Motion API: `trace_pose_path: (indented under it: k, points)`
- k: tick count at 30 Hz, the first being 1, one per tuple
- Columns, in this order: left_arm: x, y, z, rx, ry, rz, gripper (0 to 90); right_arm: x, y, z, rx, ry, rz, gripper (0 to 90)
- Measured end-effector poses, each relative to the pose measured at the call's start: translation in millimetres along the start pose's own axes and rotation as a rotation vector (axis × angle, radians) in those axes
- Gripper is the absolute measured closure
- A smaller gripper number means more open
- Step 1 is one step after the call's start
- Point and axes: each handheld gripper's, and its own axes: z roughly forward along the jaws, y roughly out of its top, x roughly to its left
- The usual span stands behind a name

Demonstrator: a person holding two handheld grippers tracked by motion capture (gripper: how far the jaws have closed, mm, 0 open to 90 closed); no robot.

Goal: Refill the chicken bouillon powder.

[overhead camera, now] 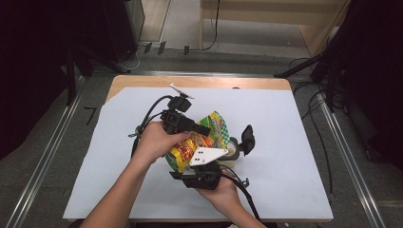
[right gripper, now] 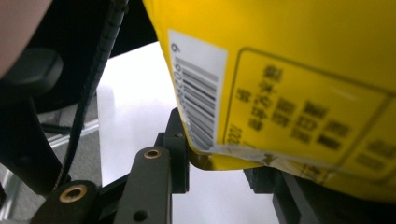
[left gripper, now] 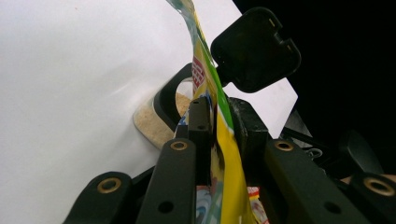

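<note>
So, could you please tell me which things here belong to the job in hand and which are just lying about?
In use:
- yellow snack bag, clamped by both tools
- left tool
- right tool
- open jar with its black flip lid

Lying about:
- cables on the floor

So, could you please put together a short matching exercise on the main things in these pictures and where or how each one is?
Things:
1. snack bag
2. left gripper
3. right gripper
4. container

States:
a. clamped on the bag's upper edge
b. sitting on the white sheet with its black lid flipped open
c. held up between both grippers
d. gripping the bag's bottom seam, near the barcode

Pairs: 1-c, 2-a, 3-d, 4-b
</note>
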Motion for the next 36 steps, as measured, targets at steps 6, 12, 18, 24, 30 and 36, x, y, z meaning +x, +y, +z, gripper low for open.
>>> trace_pose_path:
  k: [6,12,18,24,30,36]
  points:
    - [4.5,-3.7,-1.6,-0.003,-0.018,0.018,81.9,1.4,-4.7,3.3,0.012,-0.005,-0.029,68.1]
    - [6.4,-5.6,-1.5,-0.006,-0.028,0.04,83.6,1.4,-9.0,6.1,0.028,-0.011,-0.042,67.9]
    - [8.9,-6.5,-0.5,-0.008,-0.043,0.037,84.5,-1.0,-13.3,8.4,0.044,-0.013,-0.024,67.9]
    - [10.4,-7.7,-0.8,-0.02,-0.058,0.054,84.9,-4.3,-19.1,11.1,0.061,-0.008,0.002,67.6]
    - [12.0,-10.4,-0.3,-0.028,-0.074,0.067,85.3,-4.7,-22.5,14.0,0.079,-0.01,0.007,66.5]
    - [17.3,-13.7,-4.3,-0.021,-0.088,0.05,88.9,-2.9,-24.4,18.5,0.107,-0.017,-0.001,63.5]
